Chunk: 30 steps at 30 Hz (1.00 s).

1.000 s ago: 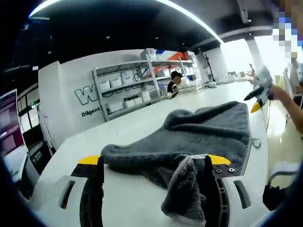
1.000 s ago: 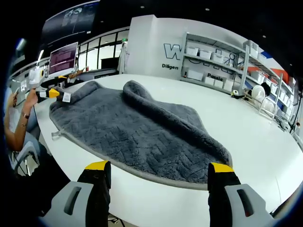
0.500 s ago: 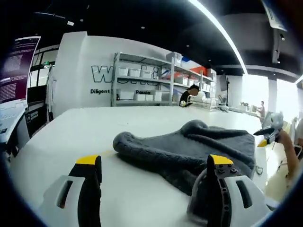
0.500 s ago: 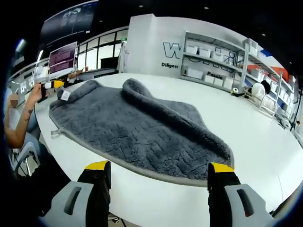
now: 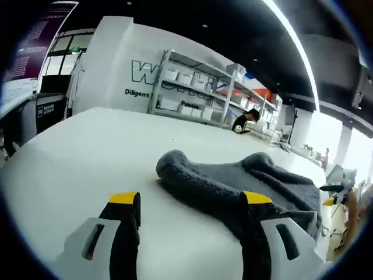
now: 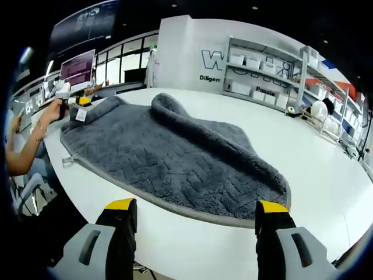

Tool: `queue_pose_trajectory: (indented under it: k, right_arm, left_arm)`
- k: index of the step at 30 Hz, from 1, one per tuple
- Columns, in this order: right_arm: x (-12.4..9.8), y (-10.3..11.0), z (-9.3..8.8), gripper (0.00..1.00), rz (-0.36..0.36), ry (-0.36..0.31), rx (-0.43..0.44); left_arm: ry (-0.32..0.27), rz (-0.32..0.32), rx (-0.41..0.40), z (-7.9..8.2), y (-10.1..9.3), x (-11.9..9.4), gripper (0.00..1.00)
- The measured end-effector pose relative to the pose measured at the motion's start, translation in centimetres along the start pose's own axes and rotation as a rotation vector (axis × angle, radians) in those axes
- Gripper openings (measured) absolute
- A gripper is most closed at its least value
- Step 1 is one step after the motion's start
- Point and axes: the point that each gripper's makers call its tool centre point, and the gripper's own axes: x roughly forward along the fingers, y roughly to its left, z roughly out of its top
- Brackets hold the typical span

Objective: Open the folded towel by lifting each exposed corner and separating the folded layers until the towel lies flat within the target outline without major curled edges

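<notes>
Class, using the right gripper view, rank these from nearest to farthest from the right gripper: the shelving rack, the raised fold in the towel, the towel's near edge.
Measured from the right gripper:
1. The near edge of the grey towel, just beyond the jaw tips.
2. The raised fold, running across the towel's far side.
3. The shelving rack, against the wall beyond the white table.

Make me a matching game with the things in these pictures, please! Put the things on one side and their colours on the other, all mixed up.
Things:
1. towel
2. table
3. tips of the right gripper
4. screen

Colours:
A. yellow
B. pinkish purple
C. dark grey
D. white

Right pairs: 1-C, 2-D, 3-A, 4-B
</notes>
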Motion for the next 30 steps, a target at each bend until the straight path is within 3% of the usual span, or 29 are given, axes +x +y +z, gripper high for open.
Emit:
queue_pose_trajectory:
  k: [4,11,14,18,23,25,30]
  right_arm:
    - [0.1,0.2,0.0,0.85,0.006,0.003,-0.003]
    - [0.2,0.4,0.0,0.85,0.008,0.005,-0.005]
    - [0.3,0.4,-0.1,0.85,0.011,0.007,-0.004]
    - [0.3,0.3,-0.2,0.85,0.011,0.010,-0.002]
    - [0.2,0.1,-0.3,0.85,0.008,0.012,-0.003]
    - [0.2,0.2,-0.3,0.85,0.011,0.009,-0.002]
    - [0.1,0.2,-0.2,0.85,0.011,-0.001,0.002]
  left_arm:
    - [-0.001,-0.022,-0.068,-0.2,-0.1,1.2,0.63]
    - [0.049,-0.065,-0.078,-0.6,-1.1,2.4,0.62]
    - [0.057,-0.066,-0.102,-0.7,-1.0,3.0,0.52]
    - [0.066,-0.061,-0.115,-0.9,-0.9,3.8,0.32]
    - [0.073,-0.074,-0.199,-1.1,-0.5,4.5,0.24]
    - [0.066,-0.101,-0.183,-0.9,-0.7,4.6,0.19]
    - [0.040,-0.081,-0.092,-0.1,-0.4,4.3,0.06]
